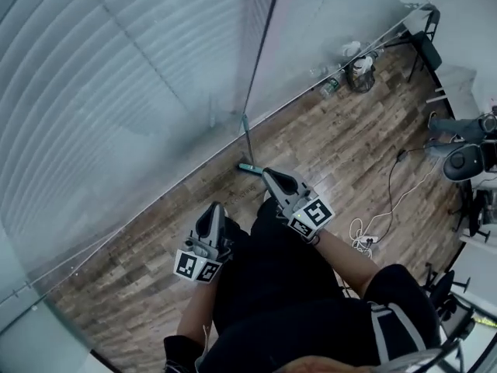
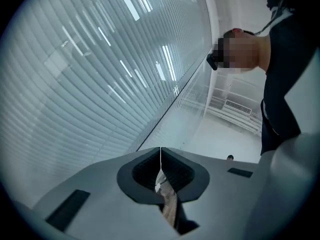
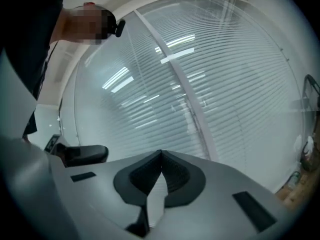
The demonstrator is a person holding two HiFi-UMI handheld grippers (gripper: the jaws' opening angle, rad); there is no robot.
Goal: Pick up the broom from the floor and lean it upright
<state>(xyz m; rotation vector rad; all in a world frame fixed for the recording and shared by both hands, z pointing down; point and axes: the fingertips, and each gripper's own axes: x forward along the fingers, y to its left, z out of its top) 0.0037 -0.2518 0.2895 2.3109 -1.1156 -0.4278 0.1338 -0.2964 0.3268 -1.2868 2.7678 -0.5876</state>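
The broom [image 1: 247,143] stands upright, its thin handle leaning on the glass wall [image 1: 116,92] and its teal head [image 1: 250,168] on the wood floor. My right gripper [image 1: 269,174] is held up in front of me, its tip just right of the broom head in the head view; its jaws are shut with nothing between them [image 3: 160,153]. My left gripper [image 1: 214,208] is raised further left, also shut and empty [image 2: 160,150]. Both gripper views face the blinds behind the glass, and neither shows the broom.
Bottles and a small bin [image 1: 359,72] sit at the foot of the wall, far right. A black chair [image 1: 425,41] stands beyond them. A white cable with a power strip [image 1: 365,238] lies on the floor at my right, next to dark equipment [image 1: 466,160].
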